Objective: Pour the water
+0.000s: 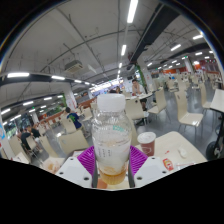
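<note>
The gripper holds a clear plastic bottle with a white cap; the two fingers pinch it from both sides, their purple pads against its lower part. The bottle stands upright and has some amber liquid at its bottom. Just beside it, on the tabletop, stands a paper cup. Behind are chairs and long ceiling lamps.

fingers: white, angular | inner pads: purple, ribbed
</note>
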Tool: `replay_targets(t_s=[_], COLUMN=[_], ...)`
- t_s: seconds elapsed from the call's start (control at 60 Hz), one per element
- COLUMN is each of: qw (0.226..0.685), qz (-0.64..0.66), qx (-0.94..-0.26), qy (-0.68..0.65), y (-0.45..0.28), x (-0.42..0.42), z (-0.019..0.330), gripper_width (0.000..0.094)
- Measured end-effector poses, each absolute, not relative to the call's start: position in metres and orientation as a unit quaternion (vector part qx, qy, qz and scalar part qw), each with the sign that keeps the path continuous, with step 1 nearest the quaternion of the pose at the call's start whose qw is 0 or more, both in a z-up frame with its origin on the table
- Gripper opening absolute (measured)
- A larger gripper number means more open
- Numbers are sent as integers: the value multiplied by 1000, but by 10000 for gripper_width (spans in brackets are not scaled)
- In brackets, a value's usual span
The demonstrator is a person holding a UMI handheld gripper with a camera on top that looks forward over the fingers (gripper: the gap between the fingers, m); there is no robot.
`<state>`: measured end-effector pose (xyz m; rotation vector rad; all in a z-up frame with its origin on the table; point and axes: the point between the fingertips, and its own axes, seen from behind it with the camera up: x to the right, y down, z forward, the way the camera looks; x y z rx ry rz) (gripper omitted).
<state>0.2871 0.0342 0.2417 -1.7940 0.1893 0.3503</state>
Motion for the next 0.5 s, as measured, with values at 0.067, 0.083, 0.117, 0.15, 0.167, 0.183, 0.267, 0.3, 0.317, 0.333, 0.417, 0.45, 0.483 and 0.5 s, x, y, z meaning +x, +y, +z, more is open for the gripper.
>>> replay_targets(t_s=[0.067, 0.083, 0.117, 0.15, 0.167, 0.183, 0.267, 0.3, 0.317, 0.333, 0.417, 0.45, 0.483, 0.5], qw=[609, 608, 604, 599, 596, 594, 579, 576, 575, 575, 566, 558, 578, 576], qz=[83, 68, 42, 22, 15, 9, -10, -16, -17, -18, -19, -20, -13, -11], qx=[-787, -790, -795, -800, -803, -805, -815, -817, -818, -818, -824, -830, -816, -817], qy=[52, 44, 31, 19, 14, 9, -7, -11, -10, -10, -5, 0, 10, 14], y=[32, 32, 32, 30, 30, 26, 29, 25, 24, 24, 23, 17, 12, 9], x=[315, 321, 332, 336, 339, 341, 360, 360, 362, 364, 367, 370, 375, 376], z=[213, 205, 189, 171, 164, 152, 128, 113, 108, 104, 78, 64, 72, 69], gripper_width=[409, 410, 411, 409, 409, 410, 409, 410, 410, 410, 419, 427, 440, 438])
